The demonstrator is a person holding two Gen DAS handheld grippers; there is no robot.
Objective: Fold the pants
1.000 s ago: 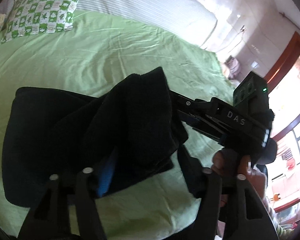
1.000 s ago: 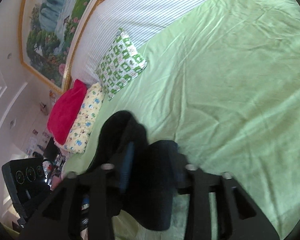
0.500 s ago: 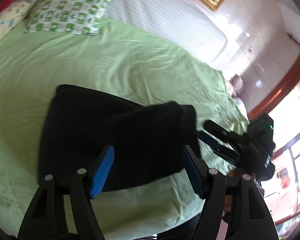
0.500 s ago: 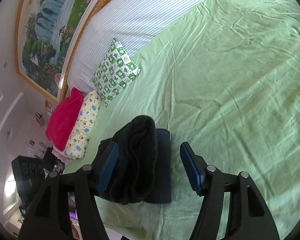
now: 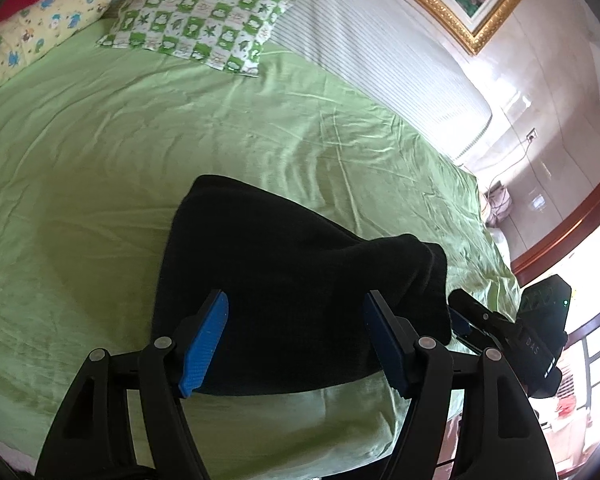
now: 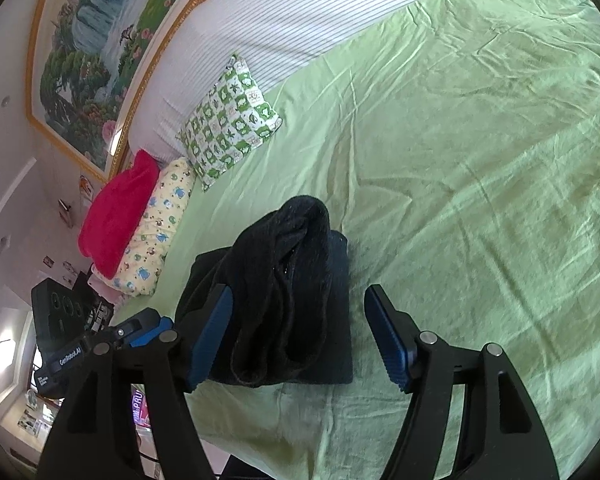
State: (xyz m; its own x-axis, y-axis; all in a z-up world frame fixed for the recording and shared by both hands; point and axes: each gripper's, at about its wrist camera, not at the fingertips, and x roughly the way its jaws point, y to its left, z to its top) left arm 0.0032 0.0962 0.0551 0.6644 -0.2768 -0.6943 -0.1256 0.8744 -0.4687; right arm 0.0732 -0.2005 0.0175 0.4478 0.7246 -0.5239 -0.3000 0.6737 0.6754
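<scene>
Pants black, fuzzy, lumpy folded bundle on wrinkled green sheet, both tongs spread, empty

Folded black pants on green bedsheet

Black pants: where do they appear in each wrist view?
Left wrist: black pants lower centre, beyond the open left gripper.
Right wrist: black pants lower centre-left, beyond the open right gripper.
Shared landmark: green-and-white checked pillow.
</scene>
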